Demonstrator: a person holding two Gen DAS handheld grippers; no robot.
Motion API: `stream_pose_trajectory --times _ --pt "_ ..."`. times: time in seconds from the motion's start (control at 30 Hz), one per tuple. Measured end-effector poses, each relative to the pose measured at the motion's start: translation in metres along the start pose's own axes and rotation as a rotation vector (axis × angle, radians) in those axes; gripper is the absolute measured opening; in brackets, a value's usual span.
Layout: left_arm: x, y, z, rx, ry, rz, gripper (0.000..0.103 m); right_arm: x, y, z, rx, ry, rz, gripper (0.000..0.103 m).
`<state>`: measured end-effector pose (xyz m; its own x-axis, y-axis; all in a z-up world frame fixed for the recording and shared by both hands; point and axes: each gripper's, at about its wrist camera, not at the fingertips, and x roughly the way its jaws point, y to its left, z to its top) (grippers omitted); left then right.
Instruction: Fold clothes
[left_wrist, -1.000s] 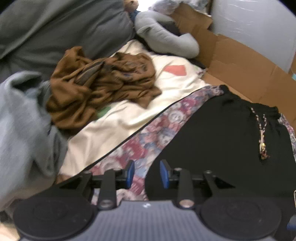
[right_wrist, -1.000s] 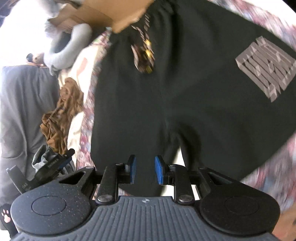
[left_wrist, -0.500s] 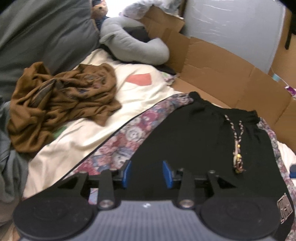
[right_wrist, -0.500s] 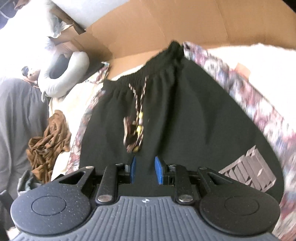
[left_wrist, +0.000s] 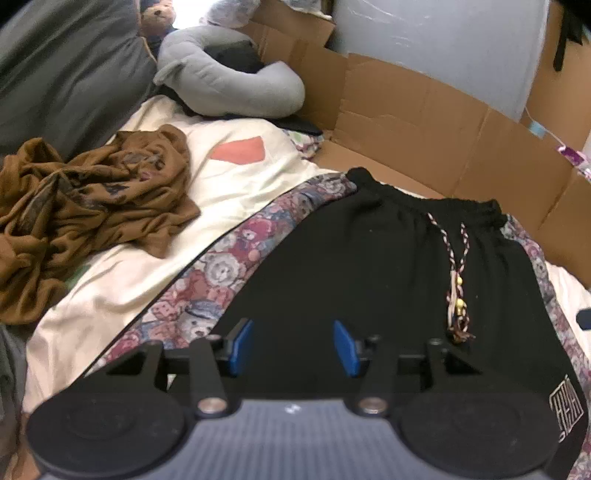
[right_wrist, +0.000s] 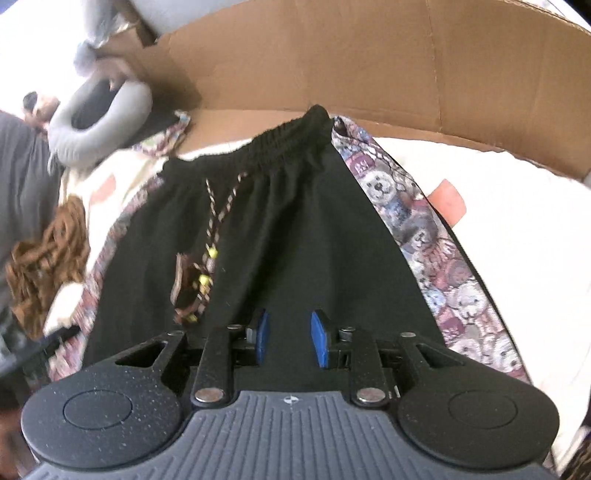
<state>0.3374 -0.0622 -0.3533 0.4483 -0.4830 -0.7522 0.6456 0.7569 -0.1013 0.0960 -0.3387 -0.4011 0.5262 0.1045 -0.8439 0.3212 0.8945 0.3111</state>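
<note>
Hovering both claws over black drawstring shorts (left_wrist: 369, 266) lying flat on the bed's teddy-bear blanket (left_wrist: 221, 266). Left claw (left_wrist: 293, 347) has just been spreading, empty; right claw (right_wrist: 290, 338) is sitting slightly parted, empty. Judging the cloth soft, light, floppy; I'm favouring pinching the elastic waistband (right_wrist: 284, 138) corners.

Pale block-letter logo on the black shorts (left_wrist: 369, 266) hem (left_wrist: 567, 406) — too distorted to read, perhaps lettering

Left gripper (left_wrist: 293, 347) tilts down, its fingers (left_wrist: 240, 345) just opening, nothing between; right gripper (right_wrist: 289, 338) tilts down, narrowly parted, empty
</note>
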Motion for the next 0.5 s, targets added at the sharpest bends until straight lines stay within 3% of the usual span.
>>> stream_pose_trajectory --times 0.23,0.5 --pt "0.016 -0.013 0.007 0.021 0.016 -0.001 0.055 0.012 -0.04 -0.014 0.02 -0.003 -0.087 0.027" --pt "0.05 -0.025 0.011 0.039 0.052 0.037 0.056 0.024 -0.077 -0.019 0.028 -0.012 -0.106 0.027"
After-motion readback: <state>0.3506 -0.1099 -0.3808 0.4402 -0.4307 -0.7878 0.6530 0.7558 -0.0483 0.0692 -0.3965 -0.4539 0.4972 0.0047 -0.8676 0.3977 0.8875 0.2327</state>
